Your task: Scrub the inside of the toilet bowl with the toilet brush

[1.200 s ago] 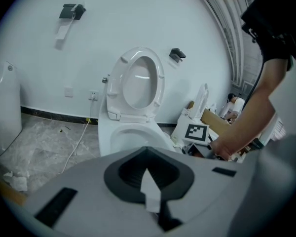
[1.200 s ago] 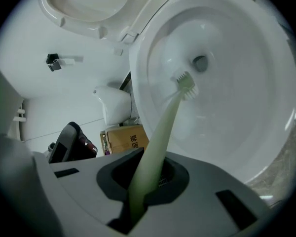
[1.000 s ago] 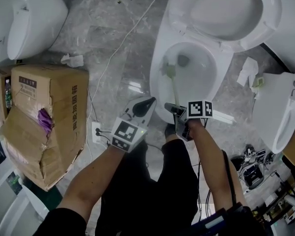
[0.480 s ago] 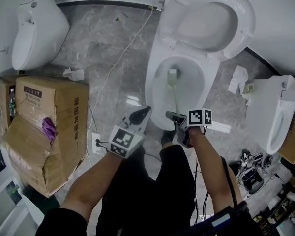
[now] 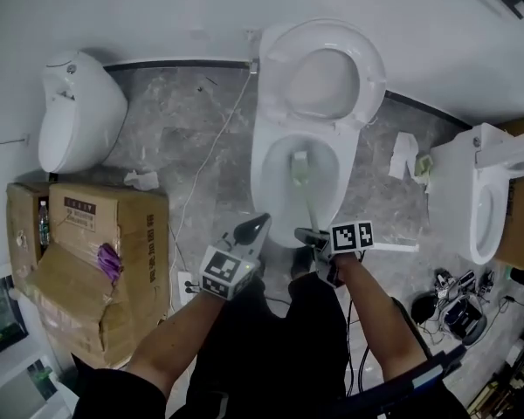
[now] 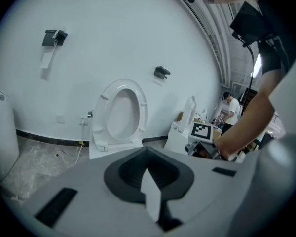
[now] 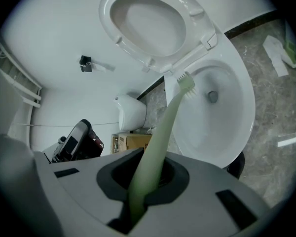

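Obs.: your right hand-held gripper is clamped on the handle of the pale green plastic toilet brush, just outside the front rim of the white ceramic toilet bowl. The right gripper view confirms it: the handle runs straight up from between the jaws, with no gap.

Change over the last second: the bristle head was against the bowl's inner wall on your left-hand side. It then swept to the middle and now sits mid-bowl, nearer the front. The head view has also drawn back, so the whole bowl, its raised white seat and lid and the wall behind the bowl now show. You seem to have straightened up.

Left hand-held gripper: jaws together, nothing between them, idle just outside the bowl's front rim and beside the right one. Its place against the bowl is unchanged.

Reading: this looks like a stroke across the basin, so scrubbing is under way, not finished. Only one wall and the middle are accounted for. The wall on your right-hand side and the area under the rim are probably still to do.

Caveat: in the right gripper view the head lies against the bowl's back rim line, with the drain opening beside it. I cannot tell whether the bristles are pressing on the ceramic or lifted clear
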Available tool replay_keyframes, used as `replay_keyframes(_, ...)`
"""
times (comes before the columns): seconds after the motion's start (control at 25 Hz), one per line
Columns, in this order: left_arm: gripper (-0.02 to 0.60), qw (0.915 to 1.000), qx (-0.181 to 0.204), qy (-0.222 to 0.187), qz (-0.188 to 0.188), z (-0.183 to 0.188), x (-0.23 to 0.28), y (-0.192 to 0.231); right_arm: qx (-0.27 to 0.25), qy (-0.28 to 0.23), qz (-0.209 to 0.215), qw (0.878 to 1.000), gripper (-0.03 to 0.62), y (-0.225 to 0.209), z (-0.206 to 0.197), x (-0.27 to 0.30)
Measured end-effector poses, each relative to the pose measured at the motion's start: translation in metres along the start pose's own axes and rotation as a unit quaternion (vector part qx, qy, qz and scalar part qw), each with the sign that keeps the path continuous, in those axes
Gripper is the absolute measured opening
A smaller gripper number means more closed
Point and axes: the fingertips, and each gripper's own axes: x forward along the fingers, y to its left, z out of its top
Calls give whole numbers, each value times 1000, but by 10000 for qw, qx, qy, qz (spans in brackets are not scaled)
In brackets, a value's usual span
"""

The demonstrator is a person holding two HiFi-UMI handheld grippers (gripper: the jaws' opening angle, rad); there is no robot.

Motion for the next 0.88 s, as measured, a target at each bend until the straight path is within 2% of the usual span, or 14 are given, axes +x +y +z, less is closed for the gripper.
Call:
replay_keyframes(0.12, 9, 9994, -269, -188, 124, 21, -10, -4, -183, -182, -15, 9997, 23, 18, -1, -20)
replay_keyframes(0.32, 9, 9994, 5, -337, 56, 55, -25, -26, -336, -337, 205, 9987, 23, 56, -8, -54)
replay_keyframes(0.48, 9, 9987, 27, -514, -53, 82, -42, -44, -546, -381, 367, 9971, 23, 86, -17, -83)
replay_keyframes(0.88, 9, 9955, 141, -932, 25, 131, -86, -68, -915, -666, 638, 9915, 23, 148, -26, -141)
